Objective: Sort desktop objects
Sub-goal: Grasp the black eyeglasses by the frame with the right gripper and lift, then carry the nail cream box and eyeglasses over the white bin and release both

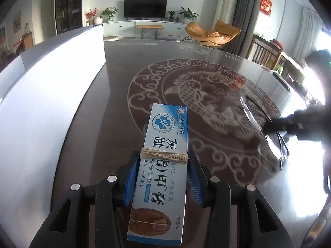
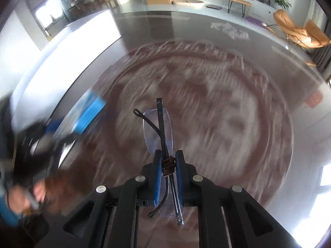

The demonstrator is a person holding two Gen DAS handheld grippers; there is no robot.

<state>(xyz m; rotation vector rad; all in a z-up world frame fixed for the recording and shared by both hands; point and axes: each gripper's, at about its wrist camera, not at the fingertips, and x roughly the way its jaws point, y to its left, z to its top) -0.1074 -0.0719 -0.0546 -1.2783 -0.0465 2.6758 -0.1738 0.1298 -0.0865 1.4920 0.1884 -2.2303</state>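
Both objects lifted, neither sorted yet.
Left gripper [image 1: 163, 177] clamps the cream box [image 1: 161, 165] above the fish-patterned table [image 1: 206, 95]; right gripper [image 2: 168, 165] pinches folded glasses [image 2: 163, 136] above it too.

Beyond the claw stretched a dark glossy table [image 1: 115, 111] bearing a pale fish-and-cloud medallion [image 1: 198, 111]. Farther off stood a black television [image 1: 145, 7] on a white cabinet [image 1: 144, 28], potted plants [image 1: 108, 13] beside it, and an orange lounge chair [image 1: 213, 33] to the right.
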